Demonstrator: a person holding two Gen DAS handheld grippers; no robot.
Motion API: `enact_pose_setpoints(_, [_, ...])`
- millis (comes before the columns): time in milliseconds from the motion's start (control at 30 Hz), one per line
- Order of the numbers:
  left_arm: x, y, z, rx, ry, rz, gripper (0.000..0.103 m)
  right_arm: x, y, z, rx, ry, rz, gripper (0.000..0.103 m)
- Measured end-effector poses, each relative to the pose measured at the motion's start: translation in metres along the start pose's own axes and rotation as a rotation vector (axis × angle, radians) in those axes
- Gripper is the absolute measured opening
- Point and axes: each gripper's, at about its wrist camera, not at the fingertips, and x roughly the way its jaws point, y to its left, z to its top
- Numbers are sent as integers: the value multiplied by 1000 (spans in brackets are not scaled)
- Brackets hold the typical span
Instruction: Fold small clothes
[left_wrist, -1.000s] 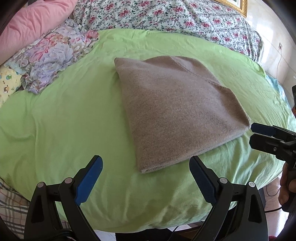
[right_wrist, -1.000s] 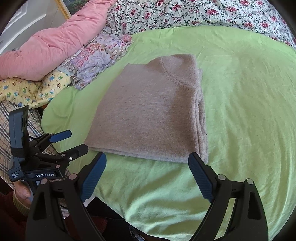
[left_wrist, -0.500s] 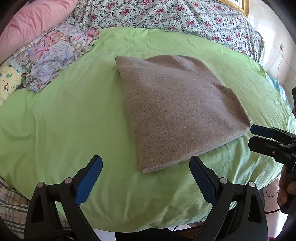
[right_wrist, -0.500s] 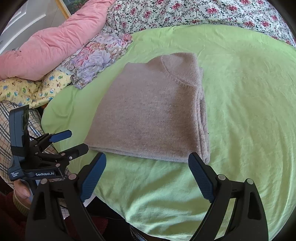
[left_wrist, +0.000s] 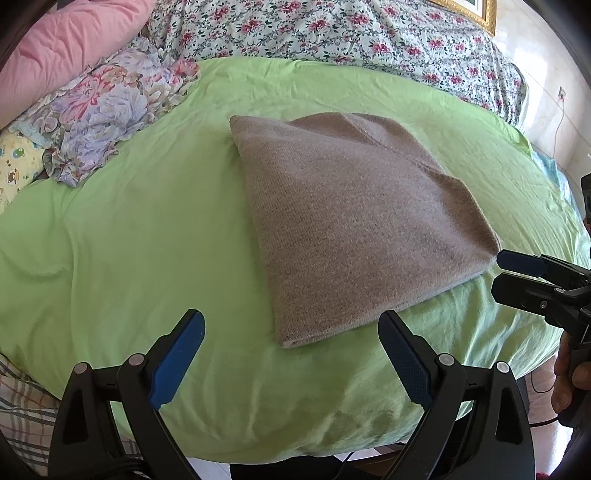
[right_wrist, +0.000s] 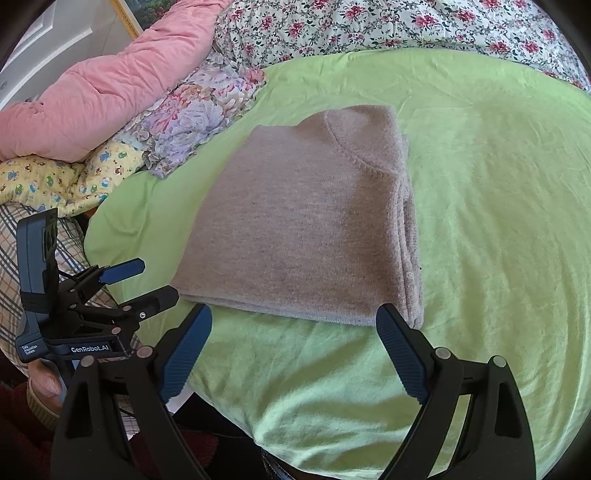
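Nearby, floral quilt (left_wrist: 107, 110) and pink pillow (right_wrist: 92, 92) flank the folded sweater (left_wrist: 354, 218).

Each camera looks forward between its own fingers, low over the near edge of the green sheet (left_wrist: 110, 229). Both views share the folded sweater (left_wrist: 354, 221), seen close from opposite near corners, each catching the other gripper

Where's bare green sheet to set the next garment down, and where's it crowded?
Free: green sheet between the folded grey sweater and the floral cloth pile; also the sheet right of the sweater, up to the floral bedspread. Crowded: far-left corner, with the pile, pink quilt and yellow cloth.
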Motion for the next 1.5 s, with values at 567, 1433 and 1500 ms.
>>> enact_pose_setpoints(567, [-2, 0, 2, 0, -8, 4, 96, 0, 2, 3, 2, -5, 2, 91])
enact_pose_setpoints(1433, [-4, 1, 4, -2, -9, -2, 96, -1, 8, 8, 5, -14, 6, 91])
enact_pose_setpoints(1500, [-4, 1, 4, -3, -9, -2, 96, -1, 7, 8, 5, -14, 6, 91])
